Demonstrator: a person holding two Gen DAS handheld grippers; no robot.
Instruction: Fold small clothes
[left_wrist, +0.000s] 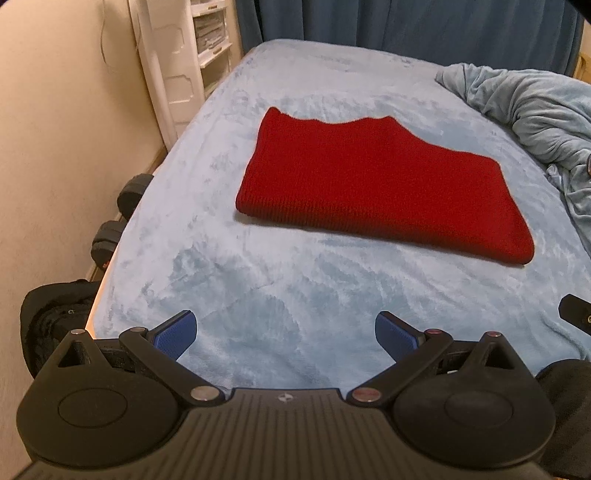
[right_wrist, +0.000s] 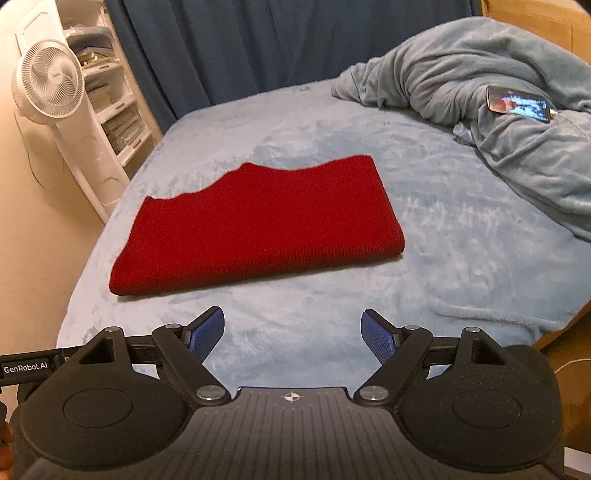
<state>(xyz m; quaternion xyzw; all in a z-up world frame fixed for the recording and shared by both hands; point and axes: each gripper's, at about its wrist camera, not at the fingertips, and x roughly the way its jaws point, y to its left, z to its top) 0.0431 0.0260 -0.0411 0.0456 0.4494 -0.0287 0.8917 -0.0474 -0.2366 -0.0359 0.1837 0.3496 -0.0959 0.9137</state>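
A red knitted garment (left_wrist: 376, 184) lies folded flat in a neat rectangle on the light blue bed (left_wrist: 258, 295). It also shows in the right wrist view (right_wrist: 258, 229). My left gripper (left_wrist: 286, 336) is open and empty, held above the bed's near part, well short of the garment. My right gripper (right_wrist: 293, 334) is open and empty too, above the bed just in front of the garment's near folded edge. Neither gripper touches the cloth.
A crumpled grey-blue blanket (right_wrist: 498, 110) is heaped at the right with a phone (right_wrist: 517, 103) on it. A white fan (right_wrist: 48, 88) and shelves (right_wrist: 110, 103) stand left of the bed. Dark dumbbells (left_wrist: 122, 214) lie by the wall. Blue curtains (right_wrist: 258, 44) hang behind.
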